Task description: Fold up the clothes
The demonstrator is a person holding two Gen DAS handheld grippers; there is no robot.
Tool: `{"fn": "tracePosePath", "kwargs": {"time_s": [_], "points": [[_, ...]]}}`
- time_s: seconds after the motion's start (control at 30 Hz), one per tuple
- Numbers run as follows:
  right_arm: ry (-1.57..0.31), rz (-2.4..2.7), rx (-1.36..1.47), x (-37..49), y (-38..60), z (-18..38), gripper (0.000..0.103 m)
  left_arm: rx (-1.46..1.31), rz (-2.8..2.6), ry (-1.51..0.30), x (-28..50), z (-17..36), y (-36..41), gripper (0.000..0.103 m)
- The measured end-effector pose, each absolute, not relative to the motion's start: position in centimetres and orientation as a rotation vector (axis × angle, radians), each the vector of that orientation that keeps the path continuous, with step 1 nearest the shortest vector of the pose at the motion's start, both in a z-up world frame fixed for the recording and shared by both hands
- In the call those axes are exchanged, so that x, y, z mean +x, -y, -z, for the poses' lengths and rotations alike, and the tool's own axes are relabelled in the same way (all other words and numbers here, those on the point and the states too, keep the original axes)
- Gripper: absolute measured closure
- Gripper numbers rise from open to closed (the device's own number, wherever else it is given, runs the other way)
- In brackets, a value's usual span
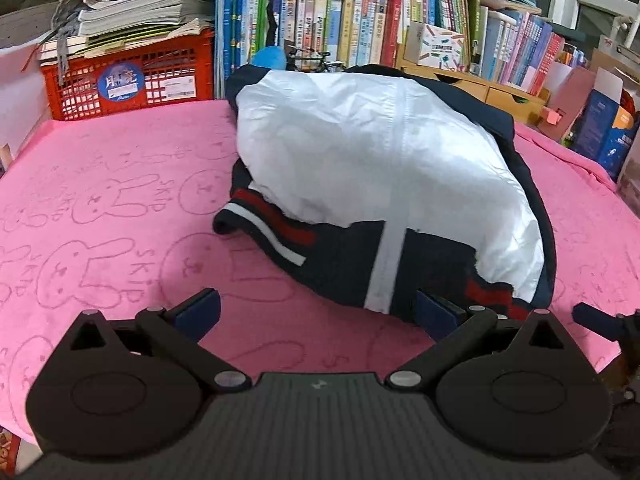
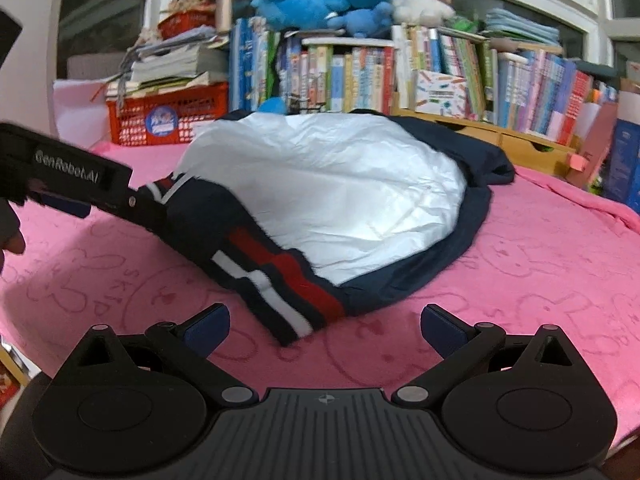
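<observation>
Your jacket (image 1: 368, 152) lies bundled in the middle of the pink blanket (image 1: 100, 200), white lining up, its striped hem (image 2: 280, 276) nearest you. Your left gripper (image 1: 318, 316) sits released at the hem, one pad touching the cloth; your right gripper (image 2: 326, 324) hangs just short of it, jaws spread and empty. This looks like the start of a fold: next, close on both hem corners together.
</observation>
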State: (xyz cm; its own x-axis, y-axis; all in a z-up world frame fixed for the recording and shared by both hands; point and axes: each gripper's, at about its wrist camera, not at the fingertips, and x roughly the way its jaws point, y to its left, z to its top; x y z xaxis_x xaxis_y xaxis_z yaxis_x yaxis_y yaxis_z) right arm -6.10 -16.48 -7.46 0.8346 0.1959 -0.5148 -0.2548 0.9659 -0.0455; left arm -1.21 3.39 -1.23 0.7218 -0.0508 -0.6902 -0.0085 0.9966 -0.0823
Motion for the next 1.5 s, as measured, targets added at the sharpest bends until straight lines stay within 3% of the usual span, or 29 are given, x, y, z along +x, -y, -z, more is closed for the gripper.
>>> {"fn": "tracePosePath", "kwargs": {"time_s": [0.43,0.7,1.2,1.5], "points": [[-0.44,0.062,-0.226,-3.9,20.5,7.2,0.0,0.004,-0.048,-0.771,-0.2,3.1,-5.1,0.0],[-0.408,0.226,-0.128,-2.2,27.0,5.6,0.0,0.033,-0.095,-0.771,0.9,4.1,-6.4,0.0],[-0.373,0.16,-0.009,-1.0,28.5,3.0,0.0,0.163,-0.042,-0.716,4.2,4.9,-2.6,0.0],[-0.361,0.246,0.026,-0.4,30.2,2.3,0.0,0.075,-0.125,-0.698,7.1,4.4,-5.8,0.0]]}}
